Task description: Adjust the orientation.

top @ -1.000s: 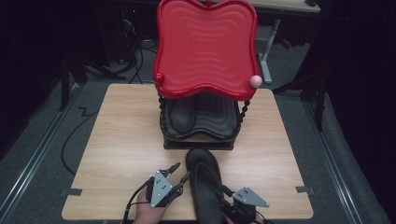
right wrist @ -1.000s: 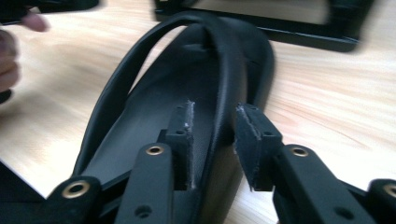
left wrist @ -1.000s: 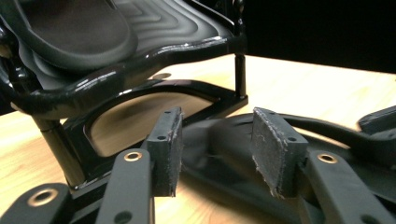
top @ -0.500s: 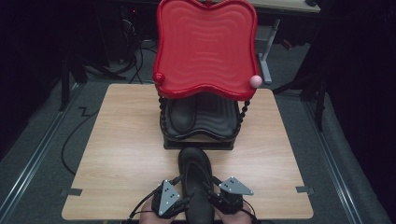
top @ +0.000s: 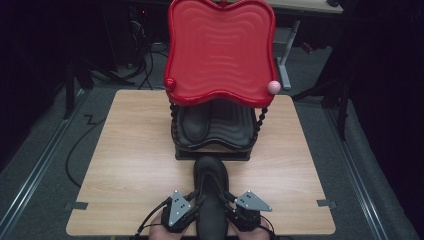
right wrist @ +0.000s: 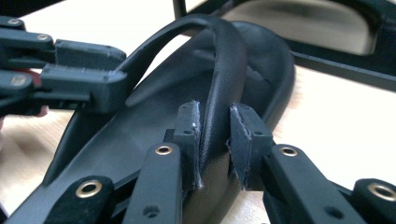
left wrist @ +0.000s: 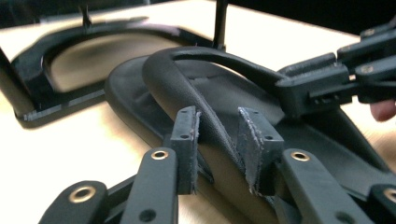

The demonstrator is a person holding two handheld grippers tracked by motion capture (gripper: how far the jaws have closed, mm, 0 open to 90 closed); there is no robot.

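I have the black flip-flop (top: 210, 200) at the worktop's (top: 125, 165) near edge, both hand-held grippers, left (left wrist: 217, 144) and right (right wrist: 215, 140), just closing, clamped on its straps; I lift evenly toward the rack (top: 212, 145).

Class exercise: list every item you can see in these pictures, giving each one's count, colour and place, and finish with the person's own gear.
sandal: one, black, on the near table edge, between both grippers.
second sandal: one, black, on the rack's lower shelf.
shoe rack: one, red top tray over a black base, centre of the table.
table: one, light wood.
left gripper: black, jaws around one sandal strap.
right gripper: black, jaws around the other strap.
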